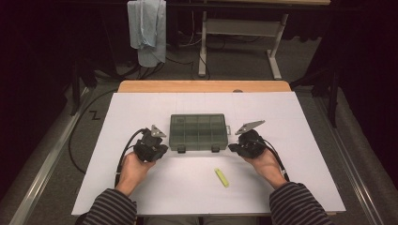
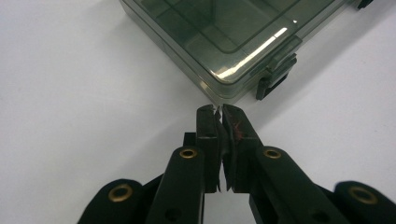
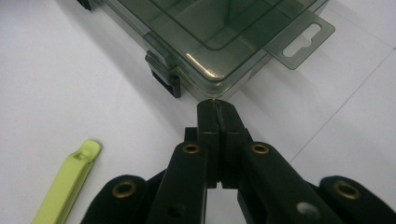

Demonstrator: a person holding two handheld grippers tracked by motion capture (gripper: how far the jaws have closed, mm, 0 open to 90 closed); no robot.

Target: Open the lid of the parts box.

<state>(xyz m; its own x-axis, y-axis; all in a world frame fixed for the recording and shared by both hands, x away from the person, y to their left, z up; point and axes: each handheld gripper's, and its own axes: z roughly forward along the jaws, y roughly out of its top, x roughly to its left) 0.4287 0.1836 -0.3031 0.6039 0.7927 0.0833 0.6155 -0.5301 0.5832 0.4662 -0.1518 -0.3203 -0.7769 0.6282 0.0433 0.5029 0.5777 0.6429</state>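
Observation:
A smoky-green clear compartment box (image 1: pixel 197 131) lies closed in the middle of the white table, its two latches facing me. My left gripper (image 1: pixel 164 148) sits at the box's near left corner, jaws shut with nothing between them; in the left gripper view its tips (image 2: pixel 218 109) almost touch that corner of the box (image 2: pixel 219 42), beside a latch (image 2: pixel 275 77). My right gripper (image 1: pixel 232 147) rests at the near right corner, also shut and empty. In the right gripper view its tips (image 3: pixel 215 103) meet the corner of the box (image 3: pixel 205 32), next to a latch (image 3: pixel 163 74) and the hang tab (image 3: pixel 299 39).
A yellow-green flat stick (image 1: pixel 222 177) lies on the table (image 1: pixel 291 178) in front of the box, toward my right hand; it lies at lower left in the right gripper view (image 3: pixel 67 184). A wooden strip (image 1: pixel 204 86) edges the far side.

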